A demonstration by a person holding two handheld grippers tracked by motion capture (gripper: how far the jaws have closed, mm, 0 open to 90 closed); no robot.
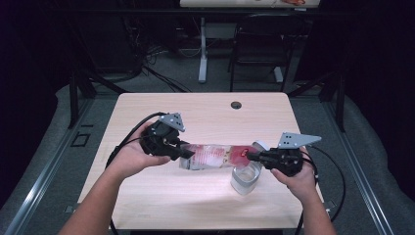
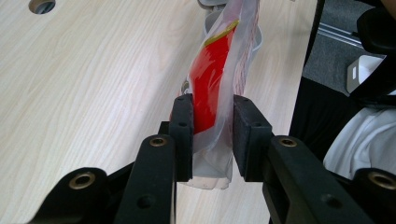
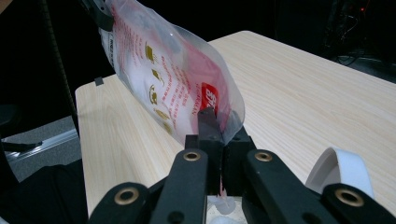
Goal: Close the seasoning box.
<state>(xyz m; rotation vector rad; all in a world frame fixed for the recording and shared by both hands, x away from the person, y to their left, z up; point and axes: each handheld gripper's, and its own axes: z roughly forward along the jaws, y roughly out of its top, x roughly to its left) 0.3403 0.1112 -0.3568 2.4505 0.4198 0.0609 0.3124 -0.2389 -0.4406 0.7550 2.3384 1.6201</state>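
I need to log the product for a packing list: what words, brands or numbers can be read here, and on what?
Pouch, white characters on its red patch: too blurred to read.
Pouch, rows of red print and yellow icons on the clear film: too small to read.
Pouch in the high view: red print, blurred.
Nothing else carries readable text.

A pale wooden table point(image 1: 161, 196) bears a clear container point(image 1: 245, 179), perhaps with a white lid point(image 1: 260, 145) beside it.

**Black grippers, grey plates, brass-ringed screws**

Left gripper point(image 1: 187, 153) and right gripper point(image 1: 250, 156): matt black bodies, square black pads, grey three-cornered plates drilled with holes, black cables looping behind. Brass-ringed screw holes along the jaw arms. Bare forearms, no sleeves.
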